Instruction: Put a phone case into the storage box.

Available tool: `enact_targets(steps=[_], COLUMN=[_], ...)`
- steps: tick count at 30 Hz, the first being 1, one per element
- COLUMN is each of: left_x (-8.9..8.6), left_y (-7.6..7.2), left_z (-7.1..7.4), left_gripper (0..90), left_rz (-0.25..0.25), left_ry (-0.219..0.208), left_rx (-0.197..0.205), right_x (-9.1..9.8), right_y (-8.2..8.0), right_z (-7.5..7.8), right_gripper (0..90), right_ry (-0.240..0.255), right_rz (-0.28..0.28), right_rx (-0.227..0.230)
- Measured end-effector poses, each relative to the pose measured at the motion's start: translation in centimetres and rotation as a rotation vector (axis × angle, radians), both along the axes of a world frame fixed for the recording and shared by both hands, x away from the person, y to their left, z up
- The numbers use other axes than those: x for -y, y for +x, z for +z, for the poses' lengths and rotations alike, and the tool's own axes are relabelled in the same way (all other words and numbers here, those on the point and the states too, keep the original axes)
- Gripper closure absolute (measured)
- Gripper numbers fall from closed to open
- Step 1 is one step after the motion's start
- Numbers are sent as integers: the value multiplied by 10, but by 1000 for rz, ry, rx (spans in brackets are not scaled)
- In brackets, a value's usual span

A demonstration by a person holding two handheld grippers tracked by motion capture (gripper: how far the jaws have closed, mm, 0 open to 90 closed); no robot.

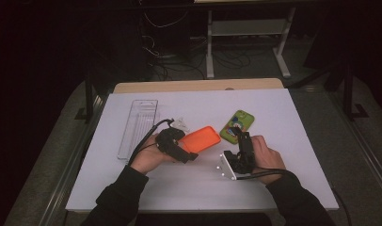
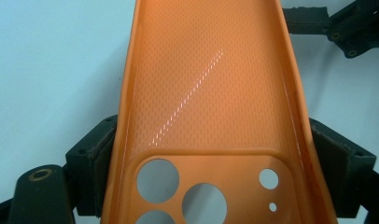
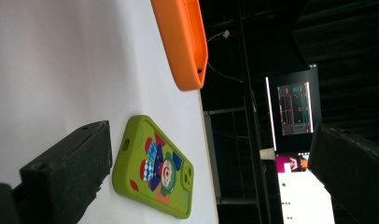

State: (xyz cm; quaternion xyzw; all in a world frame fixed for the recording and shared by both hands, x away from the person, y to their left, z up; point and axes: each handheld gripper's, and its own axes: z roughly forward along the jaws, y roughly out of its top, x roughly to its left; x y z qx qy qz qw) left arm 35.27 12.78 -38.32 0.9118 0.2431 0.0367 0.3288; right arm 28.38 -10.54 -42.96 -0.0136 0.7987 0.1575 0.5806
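The left gripper had its fingers clamped on the orange phone case mid-desk; the right gripper, fingers spread, had not yet grasped the green phone.

white table, wood edge at the back. on it: clear tray at left, green phone right of centre, orange case between them.

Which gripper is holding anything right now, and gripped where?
The left gripper clamps the orange phone case across its two long side walls, near the camera-cutout end. The right gripper holds nothing; its jaws stand open at the green phone.
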Motion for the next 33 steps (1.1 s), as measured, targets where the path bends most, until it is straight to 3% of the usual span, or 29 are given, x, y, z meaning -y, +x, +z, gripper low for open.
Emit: enact_targets(steps=[13, 15, 16, 24, 29, 31, 33], left_x=[1, 2, 1, 3, 4, 5, 4], left_y=[1, 0, 1, 0, 0, -1, 0], left_z=[2, 1, 2, 1, 2, 1, 2], left_gripper=[157, 157, 157, 157, 157, 157, 157], left_rz=[0, 12, -4, 7, 2, 17, 9], left_ry=[5, -12, 10, -1, 4, -18, -10], left_rx=[18, 19, 21, 9, 14, 10, 12], right_x=[-18, -21, -23, -33, -38, -40, -41], right_y=[9, 9, 10, 12, 9, 6, 3], right_z=[-1, -3, -3, -6, -7, -7, -7], right_gripper=[0, 0, 0, 5, 41, 79, 132], right_ry=[-42, -36, -42, -64, -59, -69, -74], right_rz=[52, 55, 60, 94, 97, 99, 101], right_rx=[55, 59, 63, 106, 144, 135, 140])
